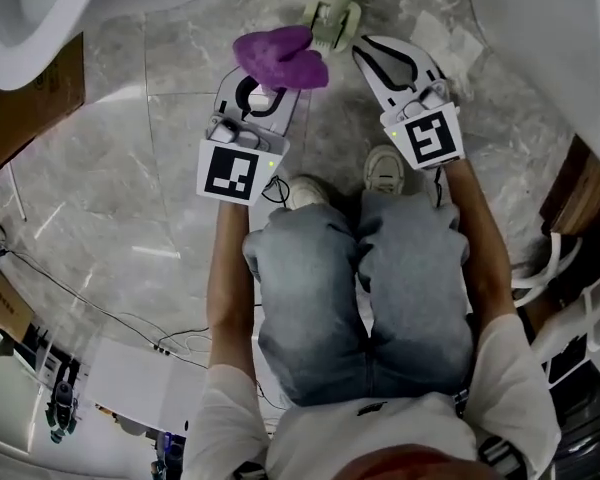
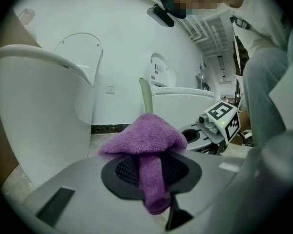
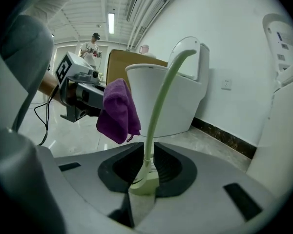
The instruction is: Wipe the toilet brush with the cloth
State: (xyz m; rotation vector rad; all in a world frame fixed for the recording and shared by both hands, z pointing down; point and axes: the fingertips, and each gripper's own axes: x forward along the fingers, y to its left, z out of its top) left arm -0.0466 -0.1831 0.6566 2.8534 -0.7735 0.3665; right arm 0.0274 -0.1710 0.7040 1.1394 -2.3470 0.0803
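Person crouches on a grey marble floor, jeans-clad knees and pale shoes below the two tools. Left gripper: jaws clamped on a purple cloth; a strip of it runs down between the black pads and the rest bunches over the jaw tips like a cap. Right gripper: jaws closed on a pale green toilet brush, the pads tight on either side of its thin stem. The brush's thicker end sits right at the jaws, and the stem curves up and away towards its bent far end. In the head view the cloth hangs just beside the brush, at its left; whether they touch I cannot tell. Both are off the floor, in the gap between two white toilets: one bowl at the upper left, the other at the upper right. Brown cardboard stands beside the left bowl. A black cable trails over the floor at lower left. A second person stands far back in the right gripper view.
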